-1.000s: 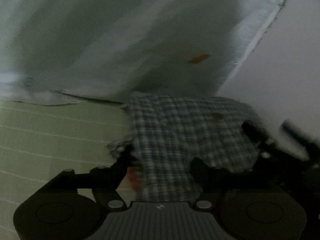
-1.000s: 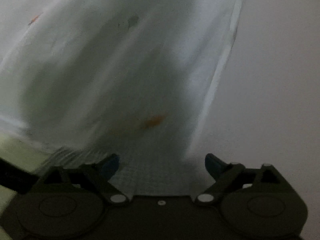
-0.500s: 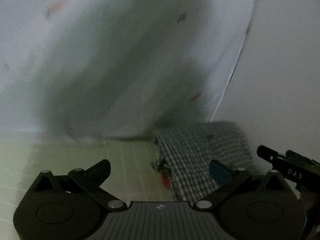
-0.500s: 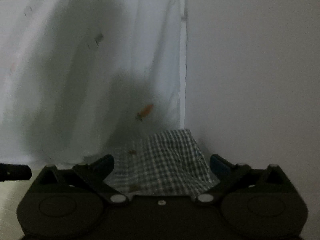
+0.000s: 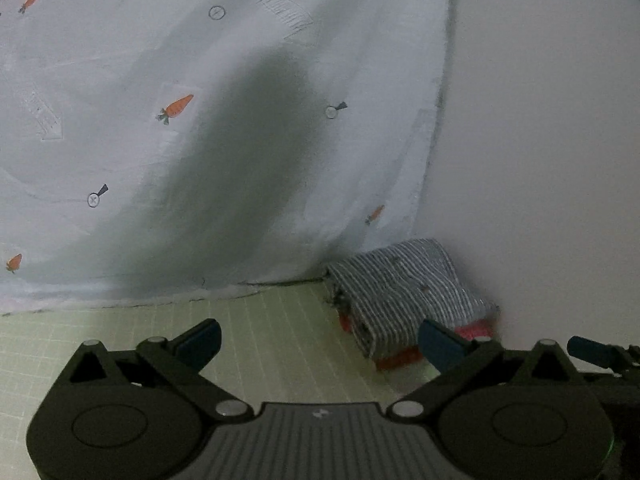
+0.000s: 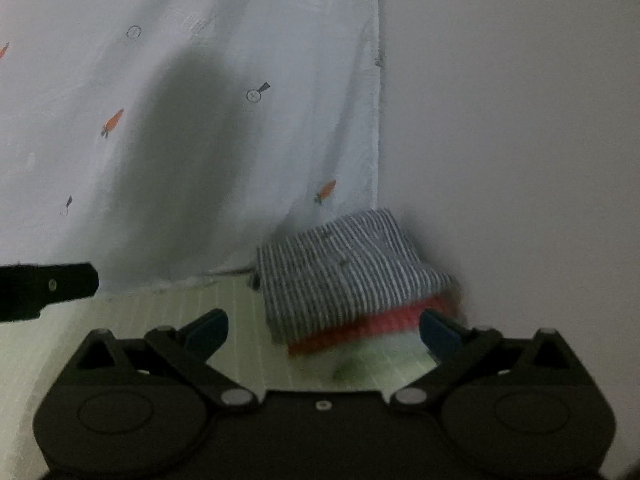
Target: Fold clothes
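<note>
Folded striped garment sits on a red-and-white stack at the back of the green mat, tight in the corner where the carrot-print sheet meets the bare wall. Left gripper and right gripper both spread wide, nothing between the jaws (having just opened further). Risk: the top layer overhangs on the wall side, so a stray brush from the right gripper's finger could unfold it or slide the stack.

A stack of folded clothes sits on the mat in the far right corner, against the wall on its right, with the hanging curtain behind and to its left.
</note>
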A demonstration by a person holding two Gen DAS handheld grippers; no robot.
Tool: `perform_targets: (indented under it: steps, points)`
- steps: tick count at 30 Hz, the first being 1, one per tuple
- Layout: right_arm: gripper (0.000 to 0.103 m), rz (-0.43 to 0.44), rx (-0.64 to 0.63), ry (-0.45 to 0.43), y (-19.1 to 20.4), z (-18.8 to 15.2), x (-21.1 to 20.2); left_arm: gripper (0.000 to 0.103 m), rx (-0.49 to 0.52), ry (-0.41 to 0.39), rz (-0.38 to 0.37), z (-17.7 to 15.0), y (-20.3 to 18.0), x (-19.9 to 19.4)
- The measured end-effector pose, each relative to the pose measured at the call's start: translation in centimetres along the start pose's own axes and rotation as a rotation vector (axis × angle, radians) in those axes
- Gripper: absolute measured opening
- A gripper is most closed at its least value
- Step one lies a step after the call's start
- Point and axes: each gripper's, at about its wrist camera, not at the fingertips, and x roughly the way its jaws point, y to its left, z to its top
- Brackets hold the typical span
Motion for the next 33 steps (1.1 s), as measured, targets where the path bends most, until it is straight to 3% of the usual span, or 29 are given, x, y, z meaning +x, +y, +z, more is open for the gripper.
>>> perform_targets:
  steps: [8,15,33]
  points:
    - [0.103,-0.071,0.013,0.077,3.3,-3.6,-4.9,0.103,0.043,0.061,-0.014,-2.9,2.9,-4.3]
    - [0.103,-0.099,0.023,0.093,4.9,-5.4,-8.6,0.103,0.057,0.102,-0.047,-4.8,4.6,-6.1]
    - [0.103,-0.128,0.04,0.053,6.1,-5.6,-9.8,0.103,0.08,0.076,-0.079,-5.1,6.1,-7.5]
